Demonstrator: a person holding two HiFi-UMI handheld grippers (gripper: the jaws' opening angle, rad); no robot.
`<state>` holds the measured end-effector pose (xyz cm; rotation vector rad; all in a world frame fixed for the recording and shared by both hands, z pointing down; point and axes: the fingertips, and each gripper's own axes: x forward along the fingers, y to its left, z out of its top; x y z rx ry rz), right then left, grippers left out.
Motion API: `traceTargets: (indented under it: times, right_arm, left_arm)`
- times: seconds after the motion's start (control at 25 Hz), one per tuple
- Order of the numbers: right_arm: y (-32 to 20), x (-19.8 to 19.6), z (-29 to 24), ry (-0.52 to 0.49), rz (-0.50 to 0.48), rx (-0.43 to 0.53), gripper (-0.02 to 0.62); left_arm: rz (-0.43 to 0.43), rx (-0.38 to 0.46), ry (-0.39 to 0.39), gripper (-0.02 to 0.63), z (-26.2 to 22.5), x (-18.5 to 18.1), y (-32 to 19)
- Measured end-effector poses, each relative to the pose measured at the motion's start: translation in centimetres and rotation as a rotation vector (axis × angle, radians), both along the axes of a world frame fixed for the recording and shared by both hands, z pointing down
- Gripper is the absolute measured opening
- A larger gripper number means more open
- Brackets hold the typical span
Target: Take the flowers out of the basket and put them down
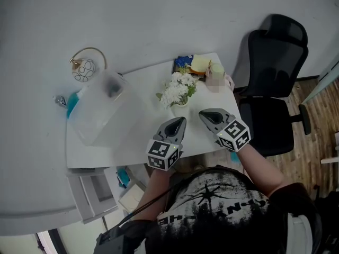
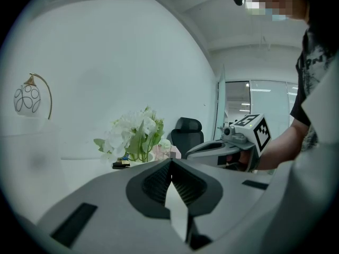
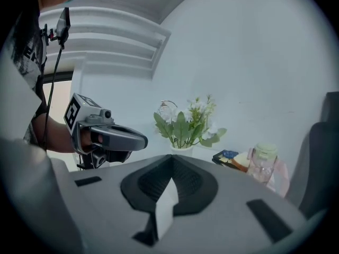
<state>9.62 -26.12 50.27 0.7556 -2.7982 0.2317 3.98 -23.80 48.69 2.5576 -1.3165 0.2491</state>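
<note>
– Fingers [image 2: 154, 183] on the left gripper [image 1: 181, 120]: together or apart?

– Together. In the left gripper view the two ribbed faces meet at the tips with nothing between them. The right gripper [image 1: 203, 114] is the same: its fingers [image 3: 186, 183] are pressed tip to tip and empty.

– Where are the two grippers?

– Side by side over the near edge of the tabletop [image 1: 132, 142]. They are apart from each other, and both point away from the person toward the flowers [image 1: 179, 88]. Each one shows from the side in the other's view.

– And the flowers?

– White blooms with green leaves, standing upright in a small white pot [image 1: 180, 105] on the right part of the tabletop. They are ahead of both grippers, near the fingertips in the head view. Neither gripper touches them.

– Is that pot the basket?

– Hard to say. It is small in every view and reads more like a smooth cup than anything woven.

– What else is on the tabletop?

– Behind the flowers, at the far right corner, there is a blue book [image 1: 183, 62] with a yellow block [image 1: 200, 64] on it. A clear bottle [image 3: 262, 162] with a pale green lid stands beside them. To the left of the flowers lies a large translucent box [image 1: 100, 107], set at an angle. Farther left is a round white globe [image 1: 83, 70] under a gold hoop. A black chair [image 1: 273, 73] stands just off the right edge of the tabletop.
</note>
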Motion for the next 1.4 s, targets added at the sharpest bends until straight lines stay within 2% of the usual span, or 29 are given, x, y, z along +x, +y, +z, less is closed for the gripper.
traceTargets:
  times: [0.44, 0.72, 1.4]
  right_arm:
    - [-0.7, 0.1, -0.1, -0.022, -0.001, -0.038, 0.017]
    - [-0.6, -0.7, -0.5, 0.005, -0.018, 0.001, 0.017]
    - [0.4, -2.3, 0.2, 0.029, -0.054, 0.006, 0.017]
  left_arm:
    - [0.014, 0.000, -0.004, 0.011, 0.2, 0.2, -0.7]
    - [0.017, -0.001, -0.011, 0.011, 0.3, 0.0, -1.1]
    - [0.006, -0.012, -0.020, 0.011, 0.8, -1.2, -0.6]
